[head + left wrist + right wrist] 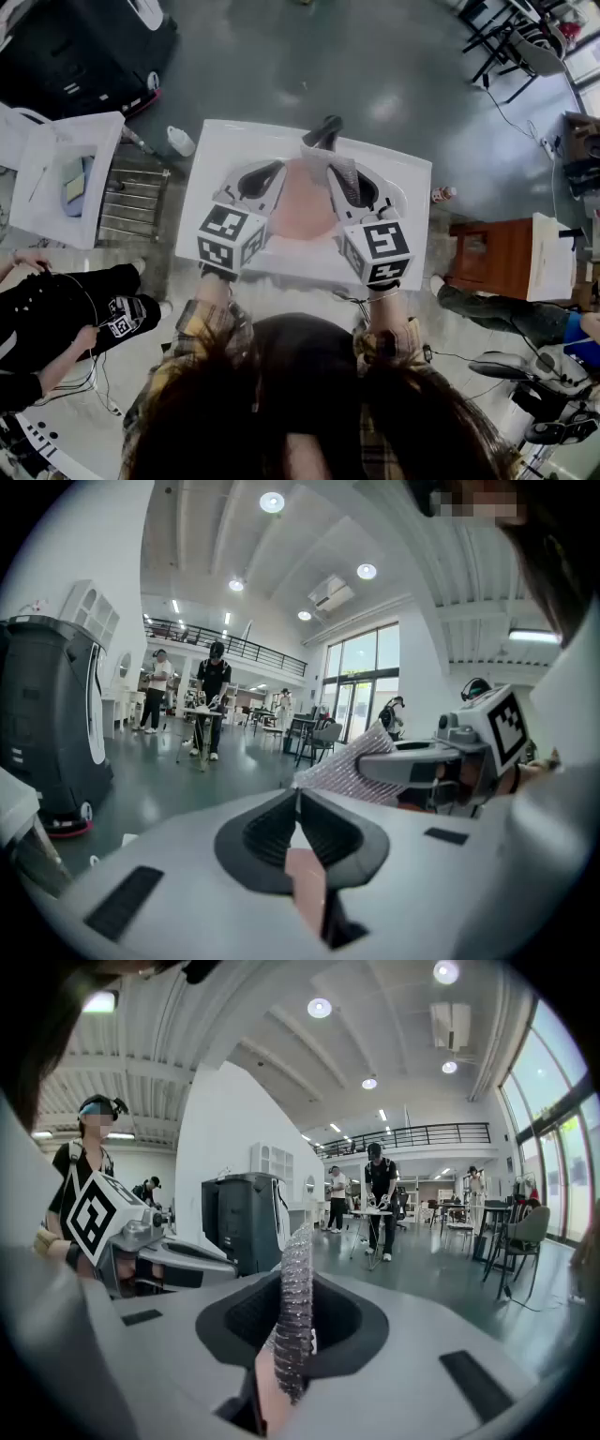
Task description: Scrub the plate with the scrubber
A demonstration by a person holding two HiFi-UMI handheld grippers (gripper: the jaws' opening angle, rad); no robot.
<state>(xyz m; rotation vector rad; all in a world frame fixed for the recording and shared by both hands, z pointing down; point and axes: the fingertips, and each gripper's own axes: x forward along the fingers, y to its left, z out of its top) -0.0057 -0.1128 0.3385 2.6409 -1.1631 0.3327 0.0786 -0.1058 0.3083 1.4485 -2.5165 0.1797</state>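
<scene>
My left hand-held gripper [297,803] pinches the plate [306,883] steady so my right hand-held gripper [298,1283], clamping the scrubber [292,1321], can scrub.

The left gripper [265,176] and right gripper [349,184] are pale grey with dark linings, each bearing a cube [230,238] of black-and-white markers. Yellow plaid sleeves [201,323] flank dark hair [309,403] at bottom centre.

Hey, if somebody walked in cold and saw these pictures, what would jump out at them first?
A pink plate is held over the white table, its edge clamped in the left gripper. Beside it, the right gripper pinches a silvery mesh scrubber.
</scene>
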